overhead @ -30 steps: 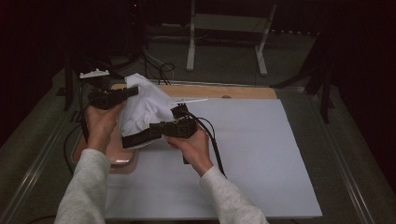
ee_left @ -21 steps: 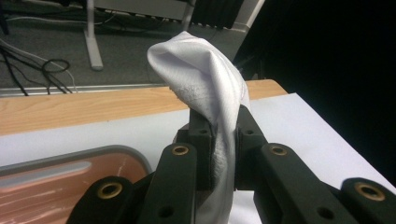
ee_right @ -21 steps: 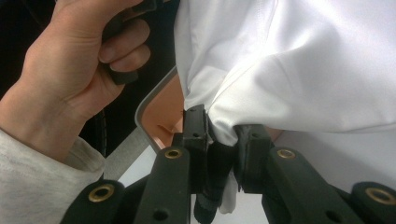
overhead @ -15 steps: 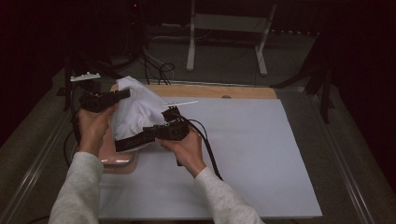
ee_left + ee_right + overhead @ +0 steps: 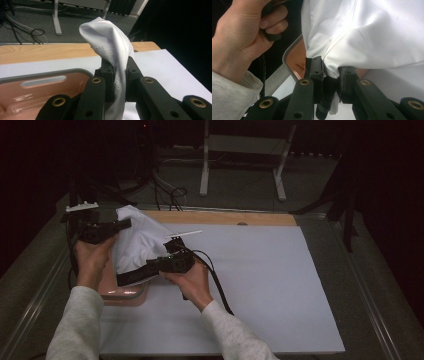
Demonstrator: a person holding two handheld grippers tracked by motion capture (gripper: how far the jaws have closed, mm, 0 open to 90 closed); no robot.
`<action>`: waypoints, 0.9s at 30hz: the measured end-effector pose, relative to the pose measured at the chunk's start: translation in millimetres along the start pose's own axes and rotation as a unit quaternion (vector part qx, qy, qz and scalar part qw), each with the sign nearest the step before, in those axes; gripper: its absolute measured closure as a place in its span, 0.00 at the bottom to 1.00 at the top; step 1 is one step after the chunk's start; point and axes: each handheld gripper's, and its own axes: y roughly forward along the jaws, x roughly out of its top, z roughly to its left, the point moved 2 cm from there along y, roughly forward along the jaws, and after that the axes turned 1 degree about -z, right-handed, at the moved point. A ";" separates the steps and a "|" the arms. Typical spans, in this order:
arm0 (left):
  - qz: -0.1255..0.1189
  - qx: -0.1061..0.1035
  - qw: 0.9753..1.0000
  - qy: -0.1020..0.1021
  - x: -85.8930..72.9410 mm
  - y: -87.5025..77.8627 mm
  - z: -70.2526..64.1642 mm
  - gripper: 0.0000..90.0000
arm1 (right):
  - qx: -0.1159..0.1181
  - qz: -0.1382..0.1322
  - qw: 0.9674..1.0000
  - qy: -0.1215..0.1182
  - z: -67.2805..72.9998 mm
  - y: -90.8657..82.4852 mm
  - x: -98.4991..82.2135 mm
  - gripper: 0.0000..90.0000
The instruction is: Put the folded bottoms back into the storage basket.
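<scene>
Two tools, one white cloth, one pink tray, one bench. High view: left tool (image 5: 102, 229) and right tool (image 5: 172, 263) both clamp the cloth (image 5: 137, 245), held up over the tray (image 5: 122, 292) at the left edge of the bench (image 5: 260, 285).
Left gripper view: one bunched cloth corner pinched between closed jaws; risk: thin fabric slides out.
Right gripper view: one dark-trimmed hem pinched; risk: pulling the tools apart tears free one grip.

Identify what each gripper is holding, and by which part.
Both grip one white cloth garment with a black band. The left gripper pinches a bunched white fold; the right gripper clamps the edge at the black band.
</scene>
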 end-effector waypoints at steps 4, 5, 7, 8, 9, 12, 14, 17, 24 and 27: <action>0.002 0.003 1.000 0.001 -1.8 -1.6 3.0 0.91 | -0.001 0.003 1.000 0.000 0.9 4.6 -0.9 0.86; 0.001 0.004 1.000 0.001 -2.4 -1.8 3.7 0.91 | -0.001 0.003 1.000 0.000 1.2 5.5 -0.9 0.85; 0.002 0.006 1.000 0.000 -3.3 -2.8 5.4 0.91 | -0.002 0.004 1.000 0.000 1.9 7.5 -0.9 0.85; 0.003 0.007 1.000 0.000 -3.9 -3.6 6.7 0.91 | -0.001 0.006 1.000 0.001 2.3 8.0 -0.9 0.85; 0.001 0.007 1.000 -0.001 -4.5 -3.9 7.5 0.91 | -0.001 0.005 1.000 0.000 2.8 9.5 -0.9 0.85; 0.001 0.010 1.000 -0.003 -5.9 -5.3 9.8 0.91 | -0.002 0.006 1.000 -0.003 3.6 12.5 -1.2 0.85; 0.001 0.011 1.000 -0.002 -6.8 -6.1 11.1 0.91 | -0.003 0.007 1.000 -0.004 4.6 14.5 -1.5 0.85; 0.001 0.013 1.000 -0.001 -8.2 -6.4 12.2 0.91 | -0.003 0.009 1.000 -0.003 6.0 17.1 -1.8 0.86; 0.003 0.018 1.000 -0.001 -11.5 -7.5 16.5 0.91 | -0.004 0.011 1.000 -0.004 6.0 23.5 -3.3 0.85; 0.002 0.019 1.000 -0.003 -13.0 -8.0 18.6 0.91 | -0.005 0.011 1.000 -0.004 5.6 26.0 -3.8 0.86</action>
